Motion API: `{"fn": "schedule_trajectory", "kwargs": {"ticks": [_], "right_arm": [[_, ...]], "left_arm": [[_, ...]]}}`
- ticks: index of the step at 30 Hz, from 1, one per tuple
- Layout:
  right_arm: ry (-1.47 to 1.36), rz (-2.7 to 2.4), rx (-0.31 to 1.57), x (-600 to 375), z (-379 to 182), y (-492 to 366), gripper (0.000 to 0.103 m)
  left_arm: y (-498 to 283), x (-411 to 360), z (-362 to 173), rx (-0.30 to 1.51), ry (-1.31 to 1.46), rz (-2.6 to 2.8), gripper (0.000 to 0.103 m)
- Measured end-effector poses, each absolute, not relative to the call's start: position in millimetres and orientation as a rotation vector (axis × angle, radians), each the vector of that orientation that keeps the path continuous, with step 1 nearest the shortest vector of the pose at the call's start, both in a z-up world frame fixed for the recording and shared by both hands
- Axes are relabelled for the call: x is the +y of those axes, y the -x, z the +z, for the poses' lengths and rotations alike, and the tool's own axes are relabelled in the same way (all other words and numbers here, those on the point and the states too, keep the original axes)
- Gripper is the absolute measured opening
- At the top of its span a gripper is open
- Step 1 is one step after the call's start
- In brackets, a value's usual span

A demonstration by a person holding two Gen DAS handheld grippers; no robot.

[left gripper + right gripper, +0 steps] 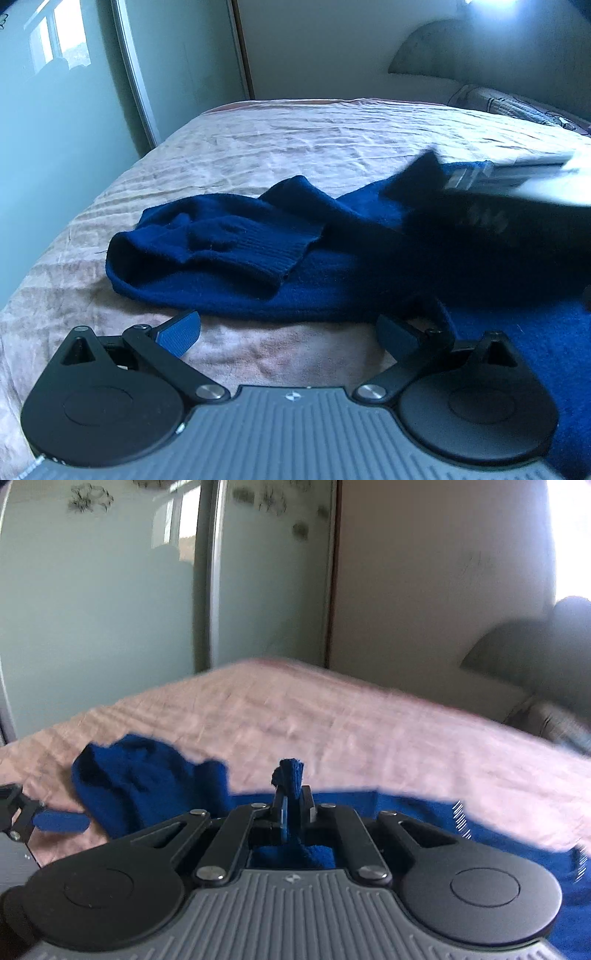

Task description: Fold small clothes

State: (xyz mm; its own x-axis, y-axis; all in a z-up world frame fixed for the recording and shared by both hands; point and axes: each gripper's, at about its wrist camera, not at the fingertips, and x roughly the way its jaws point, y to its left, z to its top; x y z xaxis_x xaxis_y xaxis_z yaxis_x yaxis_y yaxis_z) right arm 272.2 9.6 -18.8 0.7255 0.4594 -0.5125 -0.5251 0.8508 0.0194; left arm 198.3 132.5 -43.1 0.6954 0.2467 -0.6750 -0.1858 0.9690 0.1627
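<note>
In the left wrist view, the navy sweater (236, 251) lay rumpled across the middle of the frame on the pink bed (295, 133), one ribbed cuff flopped over its body. The left tongs (286, 334) stood wide at the lower edge, holding nothing, just short of the hem. The right tongs (517, 199) showed as a dark blur at the right, over the knit.

In the right wrist view, the right tongs (291, 801) were pinched narrow on a tuft of the sweater (147, 775), at lower centre. The step looked like carrying a gripped edge across for a fold; next, that edge would want laying flat over the body.
</note>
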Motion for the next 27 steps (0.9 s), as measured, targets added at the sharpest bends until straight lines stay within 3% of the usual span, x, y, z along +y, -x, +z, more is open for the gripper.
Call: {"fn": "schedule_trajectory", "kwargs": {"ticks": [5,7,9,13,18,23,27], "right_arm": [[-0.049,0.625,0.671,-5,-30,-284,0.019],[-0.153,0.664,0.657,-20,-25,-279,0.036],[-0.251,0.704,0.632,-36,-20,-275,0.075],[-0.322,0.658,0.62,-48,-17,-271,0.073],[-0.343,0.611,0.827,-42,-44,-291,0.072],[-0.338,0.644,0.691,-38,-24,-273,0.074],[-0.491,0.77,0.747,-32,-24,-283,0.073]], "left_arm": [[-198,134,-44,0.766,-0.089,0.242,0.103],[-199,135,-44,0.768,-0.086,0.242,0.103],[-199,135,-44,0.769,-0.084,0.242,0.103],[-199,136,-43,0.767,-0.092,0.246,0.102],[-195,145,-31,0.757,-0.085,0.261,0.103],[-188,169,-20,0.742,-0.074,0.322,0.103],[-188,191,-20,0.753,-0.07,0.393,0.102]]}}
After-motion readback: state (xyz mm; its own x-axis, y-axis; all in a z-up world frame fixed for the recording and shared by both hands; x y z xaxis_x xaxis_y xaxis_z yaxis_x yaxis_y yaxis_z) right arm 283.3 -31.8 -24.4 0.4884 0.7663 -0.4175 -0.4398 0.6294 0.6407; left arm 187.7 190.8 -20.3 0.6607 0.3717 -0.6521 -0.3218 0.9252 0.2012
